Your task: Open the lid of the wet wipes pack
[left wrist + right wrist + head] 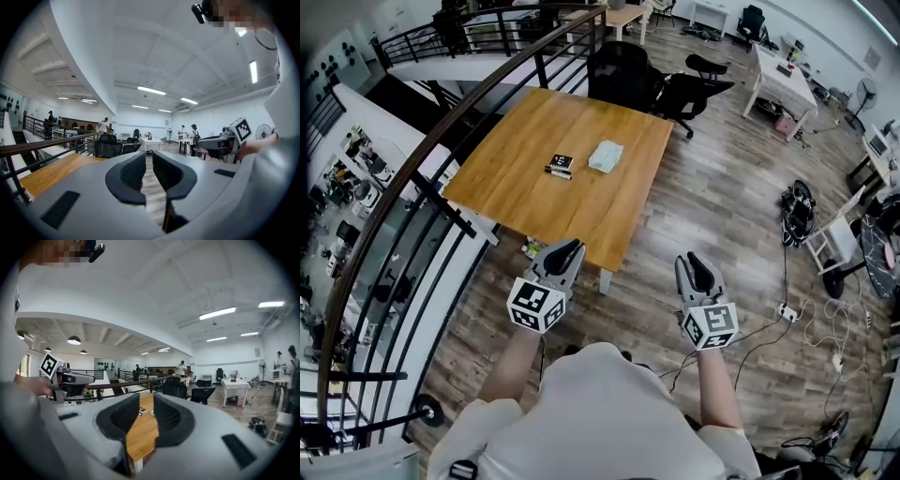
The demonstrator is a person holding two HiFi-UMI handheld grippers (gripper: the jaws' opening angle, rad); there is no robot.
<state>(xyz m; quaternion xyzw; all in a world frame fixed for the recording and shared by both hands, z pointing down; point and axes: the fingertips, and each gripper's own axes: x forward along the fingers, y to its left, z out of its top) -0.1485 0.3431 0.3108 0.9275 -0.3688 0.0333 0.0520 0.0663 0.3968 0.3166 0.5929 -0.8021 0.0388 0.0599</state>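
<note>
The wet wipes pack (606, 156) is a pale, flat packet lying on the wooden table (534, 202), right of centre towards the far side. My left gripper (566, 251) and right gripper (695, 266) are held side by side over the floor, short of the table's near edge and far from the pack. In the left gripper view the left gripper (149, 161) shows a narrow gap with nothing in it. In the right gripper view the right gripper (146, 412) stands wider apart, also empty, and the table (140, 434) shows through the gap.
A small black box (562, 162) with a pen in front of it lies left of the pack. Black office chairs (623, 70) stand at the table's far side. A dark railing (403, 202) runs along the left. Cables and a power strip (787, 311) lie on the floor at right.
</note>
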